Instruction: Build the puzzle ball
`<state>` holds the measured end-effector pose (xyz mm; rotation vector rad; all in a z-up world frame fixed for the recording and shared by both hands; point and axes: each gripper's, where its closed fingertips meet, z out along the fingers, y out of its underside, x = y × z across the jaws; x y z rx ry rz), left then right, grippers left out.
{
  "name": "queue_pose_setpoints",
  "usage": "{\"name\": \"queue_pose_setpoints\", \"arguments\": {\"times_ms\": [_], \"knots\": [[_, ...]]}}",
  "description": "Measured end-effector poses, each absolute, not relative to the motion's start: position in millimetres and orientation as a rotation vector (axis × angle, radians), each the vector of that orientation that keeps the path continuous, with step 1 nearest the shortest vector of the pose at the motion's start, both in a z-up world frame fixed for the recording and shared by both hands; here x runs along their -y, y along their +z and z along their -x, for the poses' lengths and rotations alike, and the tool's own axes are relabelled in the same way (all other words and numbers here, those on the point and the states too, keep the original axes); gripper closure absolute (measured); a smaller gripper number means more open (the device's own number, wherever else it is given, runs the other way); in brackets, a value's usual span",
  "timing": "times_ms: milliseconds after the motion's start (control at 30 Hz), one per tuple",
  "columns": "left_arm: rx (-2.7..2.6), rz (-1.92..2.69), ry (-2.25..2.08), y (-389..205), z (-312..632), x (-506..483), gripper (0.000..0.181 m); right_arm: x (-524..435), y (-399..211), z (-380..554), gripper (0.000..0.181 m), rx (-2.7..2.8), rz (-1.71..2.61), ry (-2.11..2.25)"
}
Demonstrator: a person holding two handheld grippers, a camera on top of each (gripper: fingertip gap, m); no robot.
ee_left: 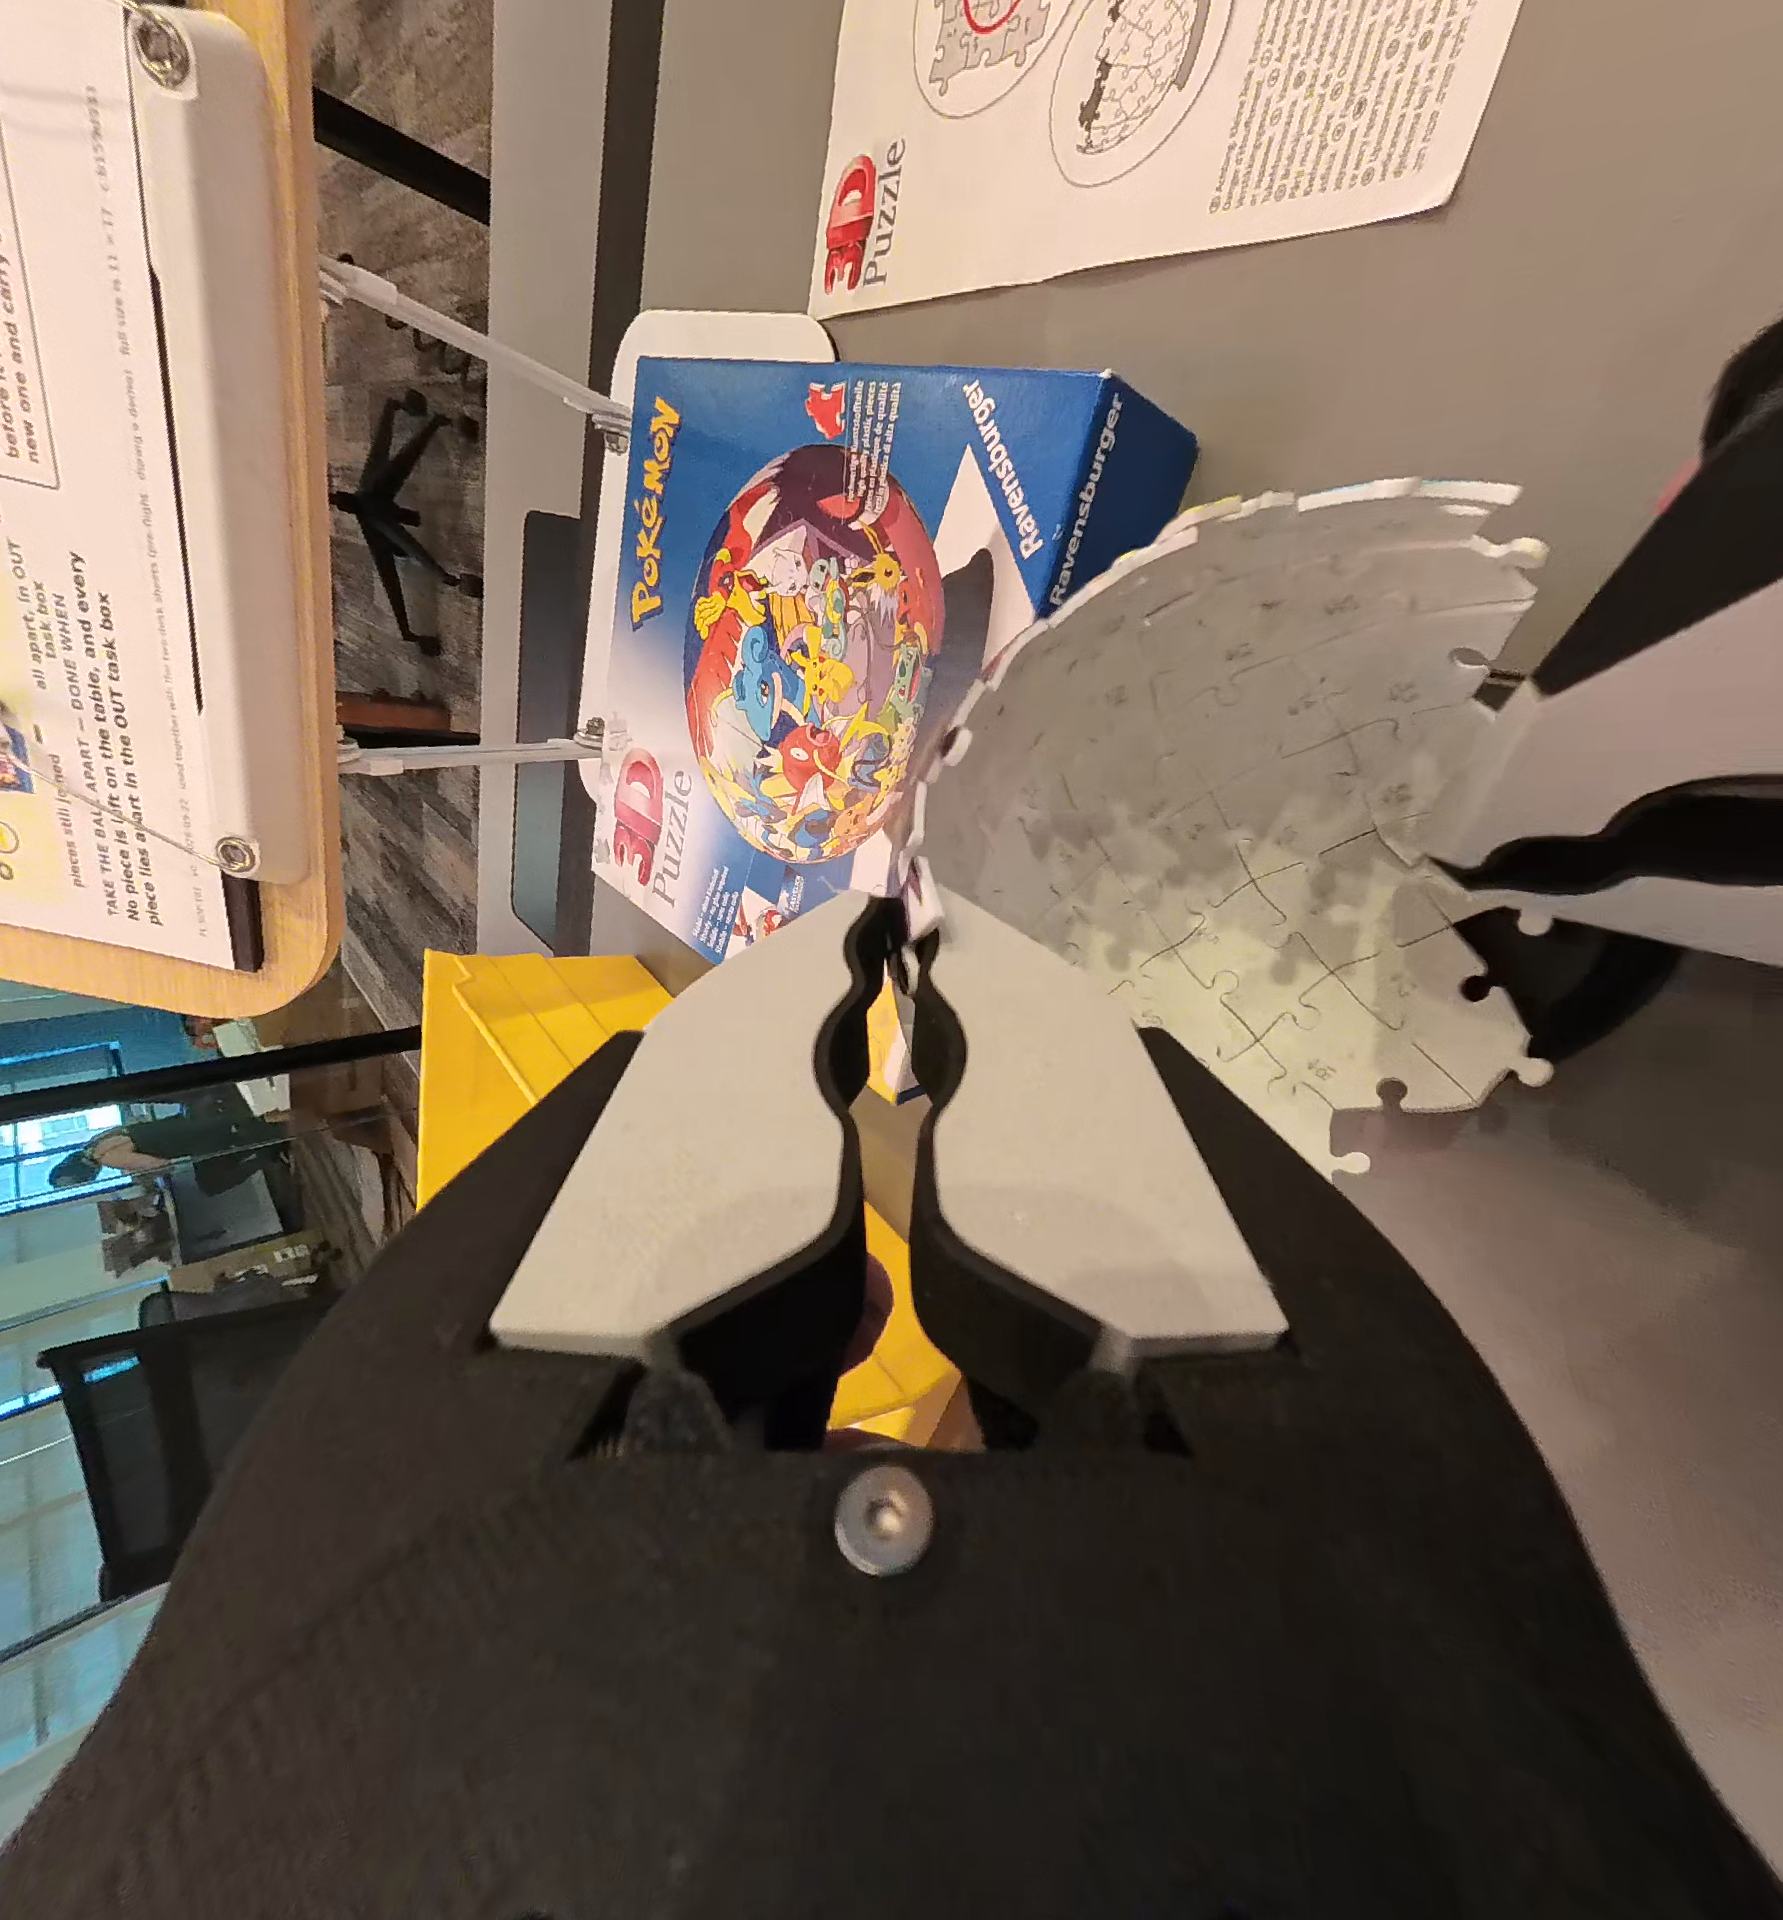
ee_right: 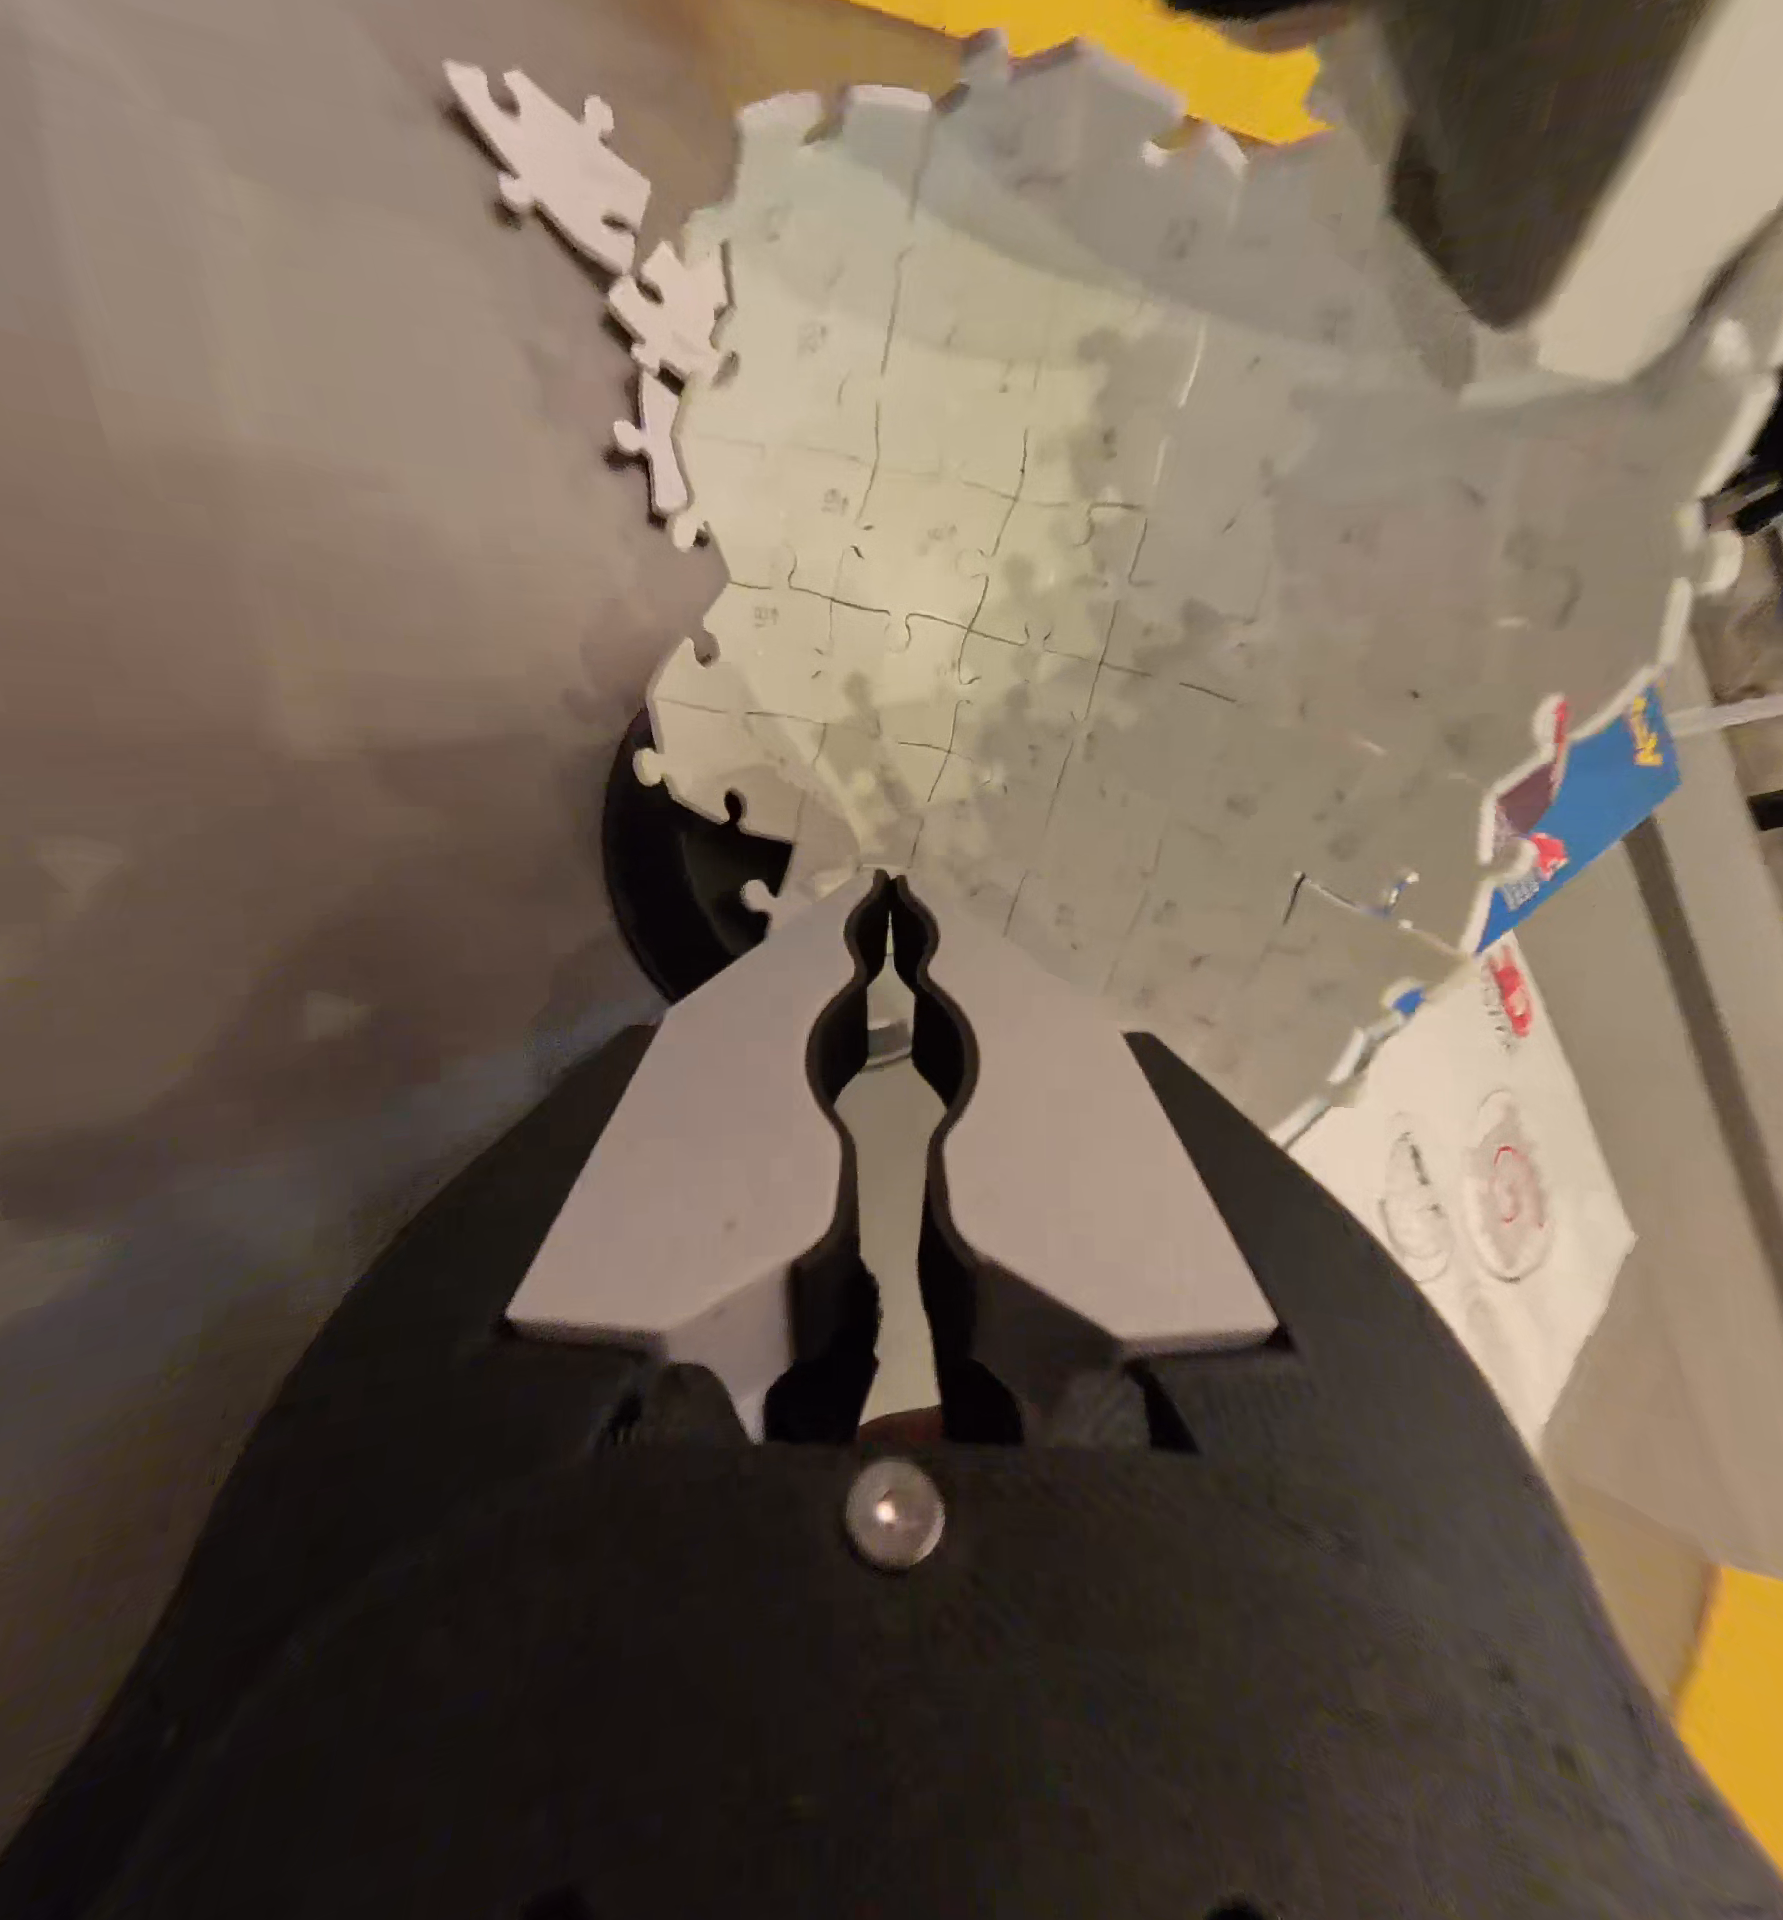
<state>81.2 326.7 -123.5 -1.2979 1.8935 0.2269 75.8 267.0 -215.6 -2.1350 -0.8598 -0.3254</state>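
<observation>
Puzzle ball (ee_left: 1240, 790): partly built, a curved shell of joined pieces, grey inner face toward both cameras, edges jagged with open tabs. It is held off the grey table (ee_left: 1489, 1455), between the two grippers.

Left gripper (ee_left: 902, 930): fingers pressed together on the shell's rim, at the edge nearest the puzzle box (ee_left: 866, 623). Right gripper (ee_right: 887, 899): fingertips closed on the opposite rim of the shell; a thin slit shows between the fingers farther back.

Box stands on the table behind the shell, near the table's far edge. Printed instruction sheet (ee_left: 1126, 135) lies flat on the table beside the box. Yellow bin (ee_left: 513, 1060) under the left gripper. A black round stand (ee_right: 679, 883) sits on the table below the shell.
</observation>
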Motion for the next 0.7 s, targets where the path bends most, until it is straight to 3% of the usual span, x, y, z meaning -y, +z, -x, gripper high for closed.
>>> {"name": "queue_pose_setpoints", "arguments": {"times_ms": [700], "knots": [[-1.909, 1.274, 0.231, -121.7, -82.7, -324.9, 0.179, -270.7, -228.9, -76.5, 0.181, 0.973, 2.227, -0.461]]}}
